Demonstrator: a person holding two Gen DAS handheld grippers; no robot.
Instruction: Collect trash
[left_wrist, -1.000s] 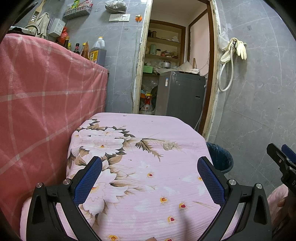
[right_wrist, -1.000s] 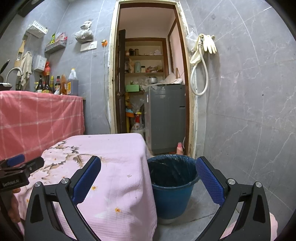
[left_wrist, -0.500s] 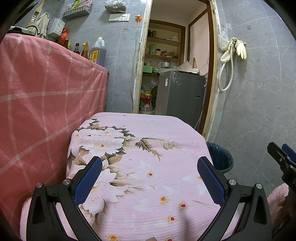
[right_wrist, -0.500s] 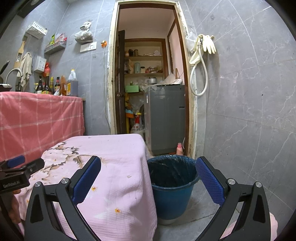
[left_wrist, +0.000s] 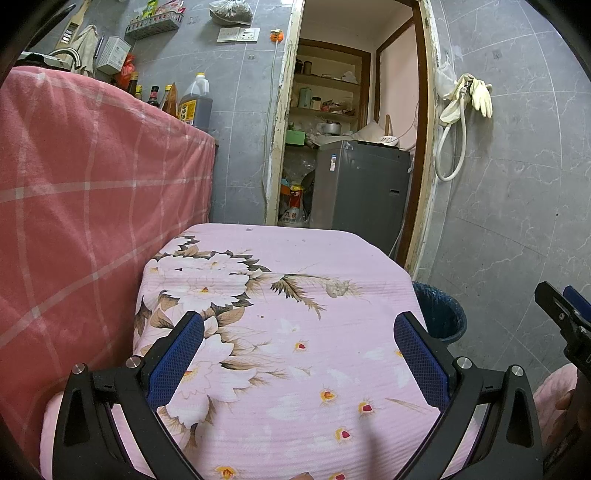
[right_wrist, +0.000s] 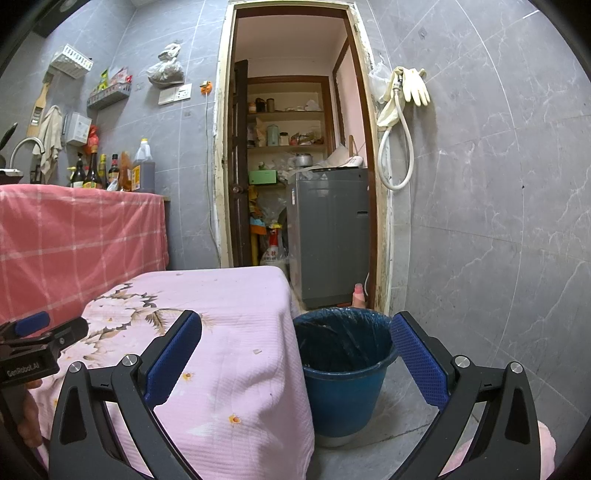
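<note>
Hovering above the low table draped in a pink floral-print cloth (left_wrist: 280, 332), the left hand-held gripper (left_wrist: 295, 354) has its blue-padded jaws spread wide with nothing between them; likely poised this way to scan the cloth for litter. Right hand-held gripper (right_wrist: 295, 354) equally wide and empty, aimed past the table's right edge so the round blue plastic bucket lined with a dark bag (right_wrist: 345, 373) sits framed between its jaws. Bucket stands on the floor just beside the table's right side, near the doorway, a sensible drop point within short reach. Trash itself: no clear piece visible on the cloth, only a few tiny dark specks (left_wrist: 261, 316) too small to identify. Bag interior looks dark, contents cannot be told. Judgement: either the table is already cleared or the search is under way; next move calls for locating something worth gripping
</note>
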